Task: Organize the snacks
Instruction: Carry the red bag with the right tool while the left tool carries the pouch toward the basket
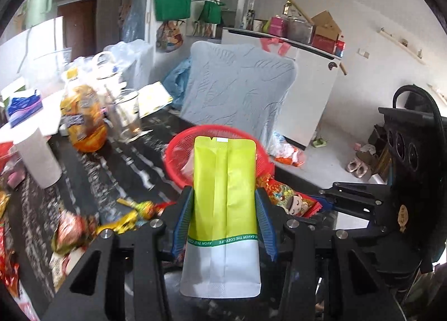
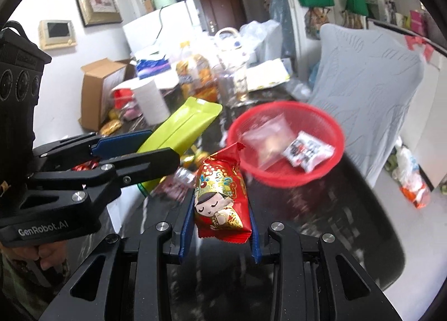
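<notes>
My left gripper point(image 1: 223, 201) is shut on a lime-green and white pouch point(image 1: 223, 195), held upright above the dark marbled table. Behind the pouch sits a red mesh basket point(image 1: 178, 150). In the right wrist view my right gripper point(image 2: 220, 203) is shut on a red snack packet with a cartoon figure point(image 2: 220, 198). The red basket point(image 2: 329, 159) lies just beyond it to the right, holding a clear packet point(image 2: 265, 139) and a white wrapped snack point(image 2: 307, 150). The left gripper point(image 2: 156, 145) with the green pouch point(image 2: 181, 128) shows at the left there.
Loose snack wrappers point(image 1: 72, 228) litter the table's left side. A paper roll point(image 1: 37, 159), an orange drink bottle point(image 1: 83, 119) and a glass point(image 1: 128, 117) stand further back. A grey cushioned chair back point(image 1: 237, 89) rises behind the basket. A cardboard box point(image 2: 97, 89) sits far left.
</notes>
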A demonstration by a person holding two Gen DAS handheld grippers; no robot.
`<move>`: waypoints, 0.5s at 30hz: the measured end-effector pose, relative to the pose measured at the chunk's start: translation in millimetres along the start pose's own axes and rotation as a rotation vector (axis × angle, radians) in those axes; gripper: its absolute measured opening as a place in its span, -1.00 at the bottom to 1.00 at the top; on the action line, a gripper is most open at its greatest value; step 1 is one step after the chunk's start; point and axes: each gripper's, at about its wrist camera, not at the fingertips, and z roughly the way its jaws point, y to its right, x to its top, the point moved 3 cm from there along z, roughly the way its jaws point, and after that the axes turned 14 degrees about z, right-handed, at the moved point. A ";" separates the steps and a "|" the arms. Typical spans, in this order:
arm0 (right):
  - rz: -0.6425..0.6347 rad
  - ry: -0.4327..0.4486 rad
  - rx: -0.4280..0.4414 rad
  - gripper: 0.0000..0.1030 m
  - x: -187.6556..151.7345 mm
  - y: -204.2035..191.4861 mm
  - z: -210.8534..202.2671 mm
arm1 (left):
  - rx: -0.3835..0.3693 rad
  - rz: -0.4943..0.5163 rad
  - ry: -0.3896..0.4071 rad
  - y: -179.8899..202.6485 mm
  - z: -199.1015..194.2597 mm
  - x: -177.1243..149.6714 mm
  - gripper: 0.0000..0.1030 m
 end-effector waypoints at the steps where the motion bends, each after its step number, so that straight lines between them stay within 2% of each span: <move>1: 0.002 0.005 -0.002 -0.38 3.9 1.7 -0.9 | -0.013 0.003 0.008 0.5 3.4 6.5 -0.16; 7: 0.006 0.056 -0.046 -0.38 34.5 21.2 -7.0 | -0.054 0.061 0.061 6.9 24.6 48.8 -0.16; 11: 0.009 0.084 -0.086 -0.38 57.7 37.4 -8.5 | -0.096 0.104 0.062 10.9 42.0 70.7 -0.16; 15: -0.005 0.104 -0.121 -0.38 77.0 48.2 -8.5 | -0.093 0.133 0.077 7.4 55.9 90.0 -0.16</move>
